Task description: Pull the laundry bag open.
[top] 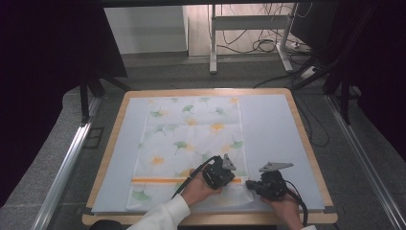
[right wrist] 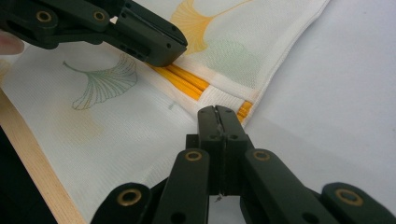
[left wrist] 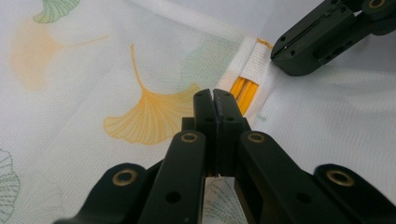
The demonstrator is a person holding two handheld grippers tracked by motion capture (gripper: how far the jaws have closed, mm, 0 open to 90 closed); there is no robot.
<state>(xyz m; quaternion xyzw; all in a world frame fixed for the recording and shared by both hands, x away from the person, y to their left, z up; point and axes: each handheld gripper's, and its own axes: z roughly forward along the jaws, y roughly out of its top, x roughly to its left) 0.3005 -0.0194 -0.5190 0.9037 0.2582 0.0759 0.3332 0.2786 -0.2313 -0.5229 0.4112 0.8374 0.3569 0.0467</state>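
Note:
A white cloth (top: 191,139) printed with green and yellow ginkgo leaves lies flat on the table, an orange stripe (top: 158,180) running across its near end. My left gripper (top: 231,178) is shut, its tips over the cloth (left wrist: 93,70) just short of the stripe (left wrist: 243,91). My right gripper (top: 250,184) is also shut, its tips (right wrist: 218,112) at the cloth's right edge where the stripe (right wrist: 184,79) ends. I see no fabric between either pair of jaws. The left gripper (right wrist: 175,51) touches down on the stripe in the right gripper view; the right gripper (left wrist: 278,53) sits just off the cloth's edge.
A pale blue mat (top: 273,129) covers the wooden table (top: 115,139), with bare mat right of the cloth. The table's near edge (right wrist: 32,154) is close behind both hands. Desk legs and cables (top: 268,43) stand on the floor beyond.

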